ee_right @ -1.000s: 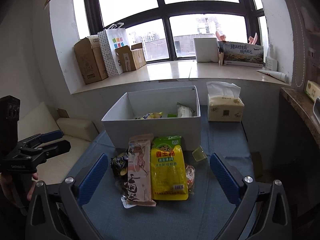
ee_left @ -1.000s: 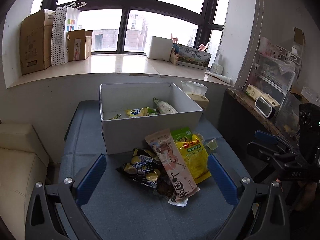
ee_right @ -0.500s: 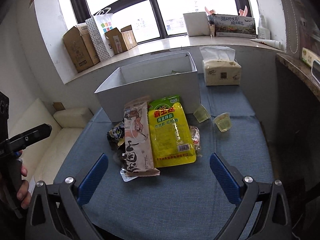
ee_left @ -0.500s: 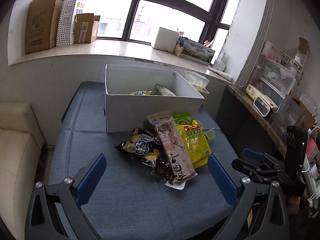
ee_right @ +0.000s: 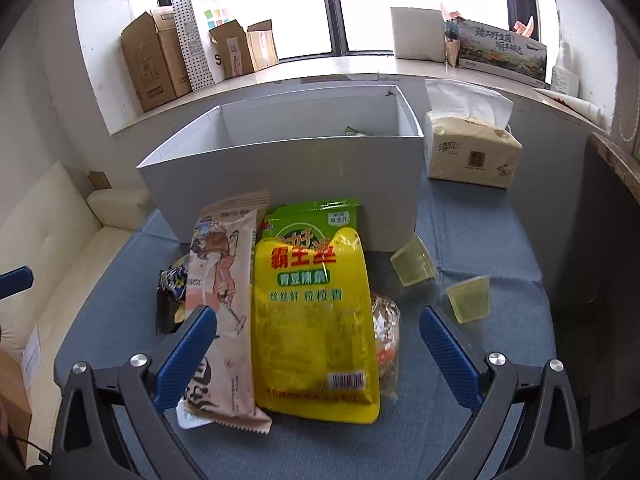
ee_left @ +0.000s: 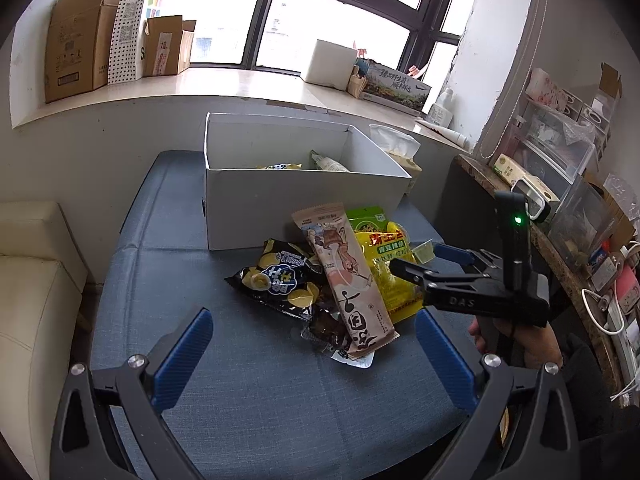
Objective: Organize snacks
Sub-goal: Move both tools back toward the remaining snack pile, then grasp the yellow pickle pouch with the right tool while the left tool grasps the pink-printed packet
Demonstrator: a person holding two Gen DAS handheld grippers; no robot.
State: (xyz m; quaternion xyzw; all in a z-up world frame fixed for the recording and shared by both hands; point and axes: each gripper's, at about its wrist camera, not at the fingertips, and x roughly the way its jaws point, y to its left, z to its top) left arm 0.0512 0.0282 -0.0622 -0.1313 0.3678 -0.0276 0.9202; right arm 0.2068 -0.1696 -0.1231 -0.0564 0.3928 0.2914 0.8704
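nearly half sorted: snacks wait outside the box

meanwhile, the right gripper (ee_right: 318,354) hangs wide open and empty over a pile of snacks, its blue fingers (ee_right: 186,354) straddling the yellow pouch (ee_right: 316,320) directly ahead of it. just left of that pouch, partly under the left finger, lies the long beige wrapper (ee_right: 224,312), with a dark chip bag (ee_left: 276,280) peeking out further left. a small clear packet (ee_right: 386,332) sits tucked under the pouch's right edge, and two pale jelly cups (ee_right: 414,266) rest apart to the right front. beyond them all stands the white box (ee_right: 288,172), where only a couple of packets show above the wall. the left gripper (ee_left: 310,360) also gapes open and holds nothing, hovering short of the pile with the box well ahead. by the look of it, the job is in its early-to-middle stretch: a few items are boxed, while at least six remain on the blue tabletop (ee_right: 480,240). the yellow pouch appears the likely next pick.
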